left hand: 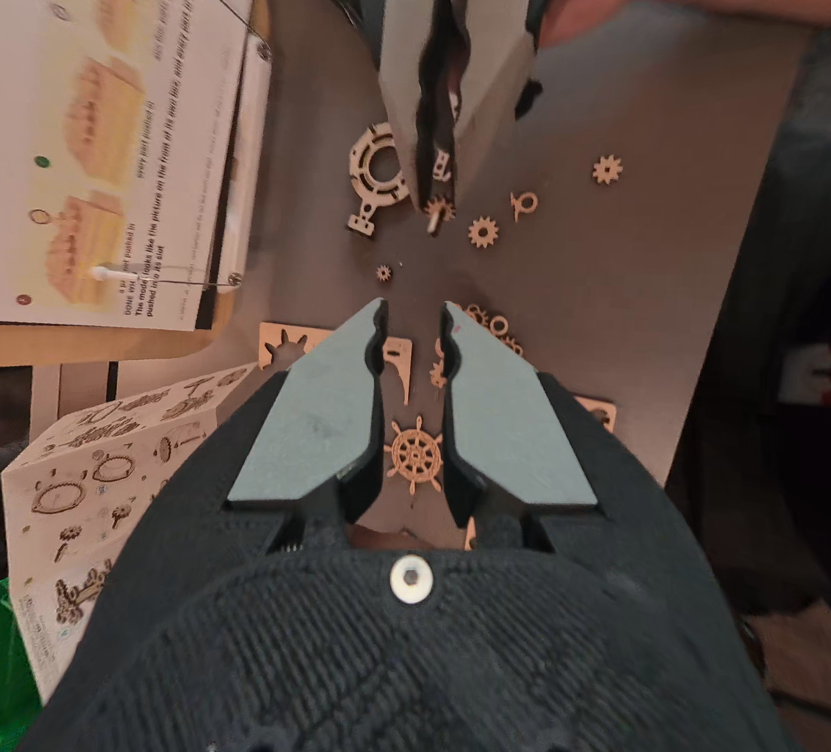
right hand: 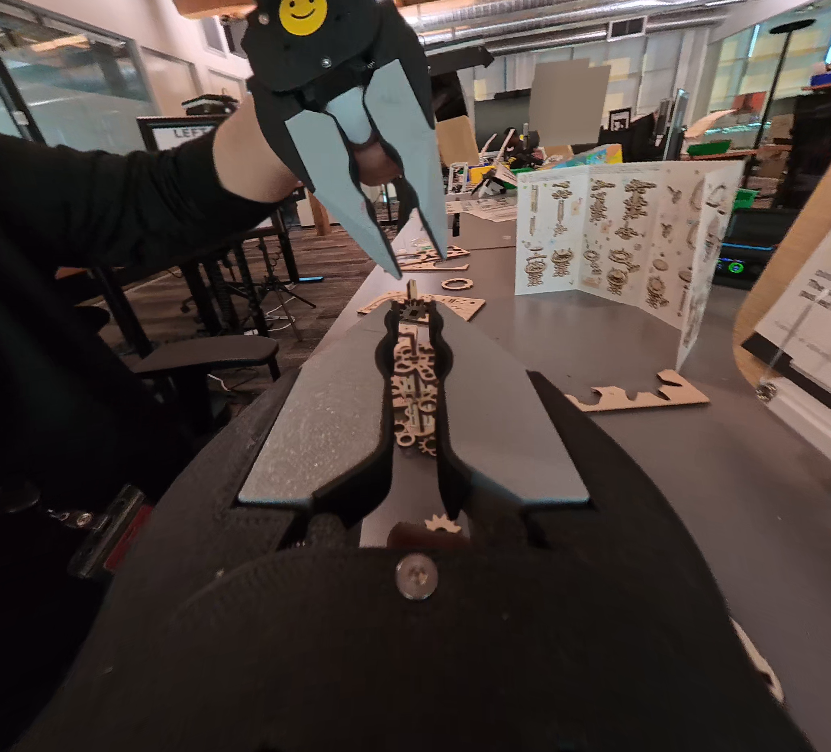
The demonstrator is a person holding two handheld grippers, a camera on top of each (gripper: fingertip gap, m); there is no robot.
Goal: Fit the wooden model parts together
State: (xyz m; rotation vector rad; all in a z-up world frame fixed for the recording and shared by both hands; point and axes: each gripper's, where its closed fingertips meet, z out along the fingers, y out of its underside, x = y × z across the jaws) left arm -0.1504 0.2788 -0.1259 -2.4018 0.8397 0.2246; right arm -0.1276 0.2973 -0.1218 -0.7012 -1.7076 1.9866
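My right gripper (right hand: 411,313) is shut on a small wooden gear (right hand: 411,311) with a short peg (right hand: 411,287) sticking out past the fingertips. In the left wrist view this gripper (left hand: 437,204) comes down from the top, with the gear and peg (left hand: 438,211) at its tip, just above the dark table (left hand: 607,325). My left gripper (left hand: 414,319) is open and empty. It hovers over the table, facing the right gripper. In the right wrist view it (right hand: 419,266) hangs just above the peg, a short gap away.
Loose wooden parts lie on the table: a ring piece with a stem (left hand: 375,177), gears (left hand: 483,231), a ship's wheel (left hand: 416,456), a gear pile (left hand: 492,325). Punched-out sheets (right hand: 638,397), a folded leaflet (right hand: 620,235) and an instruction sheet on a stand (left hand: 112,123) stand left. My left and right fingertips are right by each other.
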